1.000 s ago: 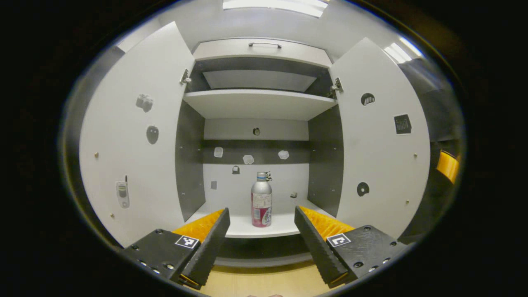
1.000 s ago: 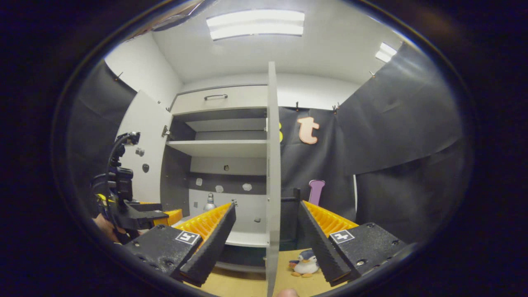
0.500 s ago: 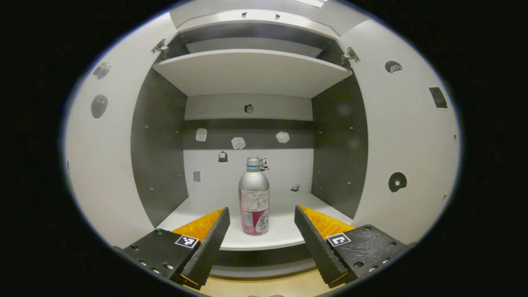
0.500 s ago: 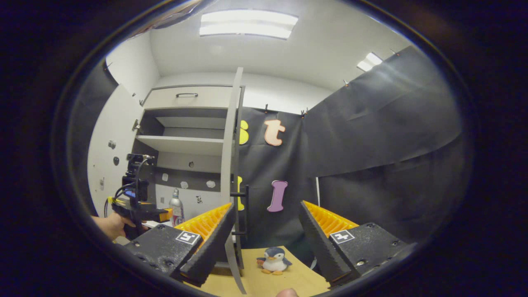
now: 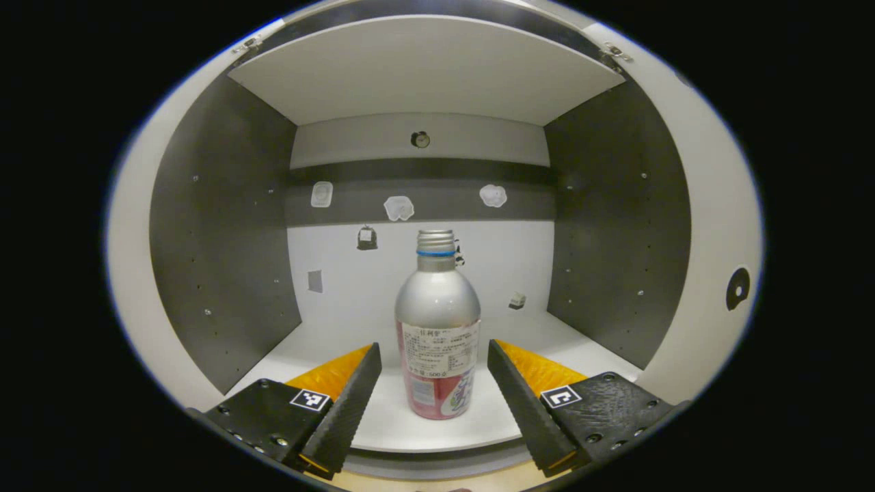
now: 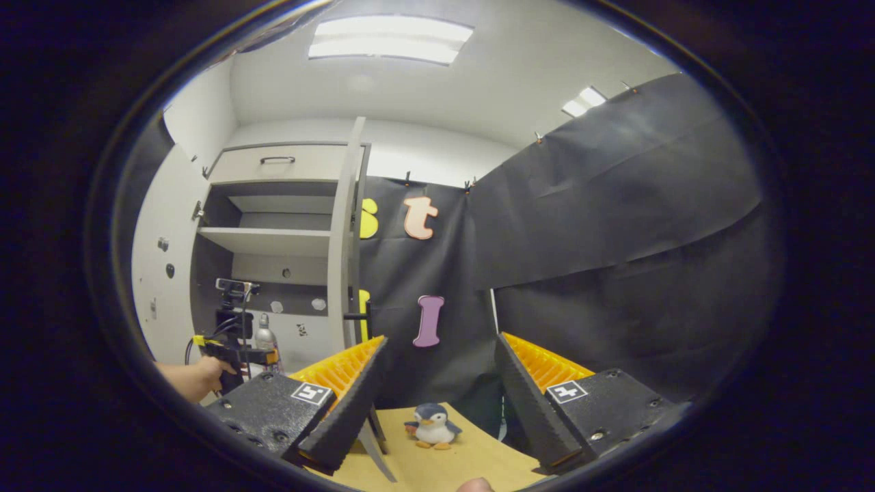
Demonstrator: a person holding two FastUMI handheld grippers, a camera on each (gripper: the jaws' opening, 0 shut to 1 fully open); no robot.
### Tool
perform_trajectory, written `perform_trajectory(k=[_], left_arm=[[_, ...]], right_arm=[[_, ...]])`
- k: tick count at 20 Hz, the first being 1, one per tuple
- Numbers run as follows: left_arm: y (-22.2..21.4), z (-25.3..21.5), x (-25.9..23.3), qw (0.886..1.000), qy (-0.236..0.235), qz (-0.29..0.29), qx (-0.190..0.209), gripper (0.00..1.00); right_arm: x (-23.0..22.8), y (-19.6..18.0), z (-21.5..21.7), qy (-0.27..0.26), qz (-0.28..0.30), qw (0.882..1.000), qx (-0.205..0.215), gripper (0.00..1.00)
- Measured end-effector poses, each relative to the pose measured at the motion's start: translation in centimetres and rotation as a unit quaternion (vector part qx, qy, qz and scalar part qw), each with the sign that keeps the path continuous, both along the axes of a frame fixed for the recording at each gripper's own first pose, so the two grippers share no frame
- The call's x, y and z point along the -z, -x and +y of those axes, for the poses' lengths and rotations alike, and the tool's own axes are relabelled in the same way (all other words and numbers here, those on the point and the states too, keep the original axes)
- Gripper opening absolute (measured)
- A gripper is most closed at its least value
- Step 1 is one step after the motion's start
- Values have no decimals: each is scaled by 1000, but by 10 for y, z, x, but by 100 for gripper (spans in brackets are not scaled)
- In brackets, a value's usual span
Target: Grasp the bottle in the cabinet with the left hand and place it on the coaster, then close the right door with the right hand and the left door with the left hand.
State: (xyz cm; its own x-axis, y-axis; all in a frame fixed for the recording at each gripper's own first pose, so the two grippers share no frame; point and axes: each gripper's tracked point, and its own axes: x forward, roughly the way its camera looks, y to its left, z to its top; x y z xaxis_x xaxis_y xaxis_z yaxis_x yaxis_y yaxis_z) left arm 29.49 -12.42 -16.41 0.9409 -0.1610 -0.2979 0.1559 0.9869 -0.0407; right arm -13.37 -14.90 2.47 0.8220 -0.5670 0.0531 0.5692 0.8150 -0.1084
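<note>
A silver bottle [image 5: 437, 321] with a red lower label stands upright on the white lower shelf [image 5: 328, 342] of the open cabinet. My left gripper [image 5: 432, 403] is open just in front of it, its fingers on either side of the bottle's base without touching. In the right gripper view the same bottle [image 6: 264, 333] shows small inside the cabinet, with the left gripper [image 6: 239, 352] and the hand [image 6: 195, 376] that holds it before it. The cabinet's right door [image 6: 342, 239] stands open, edge-on. My right gripper [image 6: 437, 403] is open and holds nothing, off to the right of the cabinet.
A small penguin toy [image 6: 431, 425] sits on the tan tabletop [image 6: 472, 454] ahead of my right gripper. The upper shelf [image 5: 424, 75] hangs over the bottle. Grey side walls [image 5: 225, 232] close the compartment on both sides. A drawer with a handle [image 6: 277, 160] tops the cabinet.
My left gripper has moved forward into the cabinet, so the bottle looms larger between its fingers. My right gripper has swung rightward, away from the cabinet. Both stay open.
</note>
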Motion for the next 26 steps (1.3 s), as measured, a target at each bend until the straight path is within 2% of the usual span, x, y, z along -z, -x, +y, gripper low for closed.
perform_trajectory(k=[4,5,6,7,8,9,11,12,13,14,16,17,19,20,21,22,24,26], left_arm=[[-21,-5,2,1000,4,3,11,96],[-23,-9,-1,1000,7,-5,14,93],[-26,-11,-4,1000,9,-11,17,83],[-25,-12,-6,1000,12,-16,20,80],[-24,-13,-7,999,15,-18,22,83],[-23,-13,-9,999,14,-22,24,77],[-14,-16,-19,999,10,-36,28,78],[-8,-17,-23,999,4,-40,29,82],[-1,-19,-27,998,2,-45,32,73],[5,-21,-30,998,2,-48,35,81],[17,-21,-34,998,4,-49,36,77],[24,-19,-36,998,5,-49,36,81],[39,-12,-40,998,8,-53,29,77],[45,-8,-41,998,10,-54,26,81],[53,-4,-43,998,12,-56,22,77],[61,0,-46,998,11,-60,19,81],[76,6,-51,998,9,-66,11,77],[89,10,-51,998,12,-63,9,81]], right_arm=[[2,9,-7,-1,9,1000,13,99],[3,11,-7,0,12,1000,13,99],[1,13,-7,2,11,1000,14,99],[1,16,-9,3,11,1000,17,99],[0,19,-11,2,11,1000,19,100],[1,21,-12,-1,11,1000,21,100],[3,22,-11,-7,11,1000,17,99],[3,21,-11,-8,12,1000,13,99],[4,20,-11,-9,13,1000,9,99],[5,18,-10,-11,14,1000,4,99],[6,13,-10,-13,14,1000,-9,99],[7,10,-11,-14,15,1000,-15,99],[13,1,-10,-22,20,999,-31,99],[17,-2,-7,-27,24,998,-43,99],[20,-5,-6,-30,27,998,-50,99],[22,-8,-5,-33,32,997,-58,99],[24,-12,-4,-36,36,996,-72,99],[25,-17,-1,-38,37,995,-84,99]])
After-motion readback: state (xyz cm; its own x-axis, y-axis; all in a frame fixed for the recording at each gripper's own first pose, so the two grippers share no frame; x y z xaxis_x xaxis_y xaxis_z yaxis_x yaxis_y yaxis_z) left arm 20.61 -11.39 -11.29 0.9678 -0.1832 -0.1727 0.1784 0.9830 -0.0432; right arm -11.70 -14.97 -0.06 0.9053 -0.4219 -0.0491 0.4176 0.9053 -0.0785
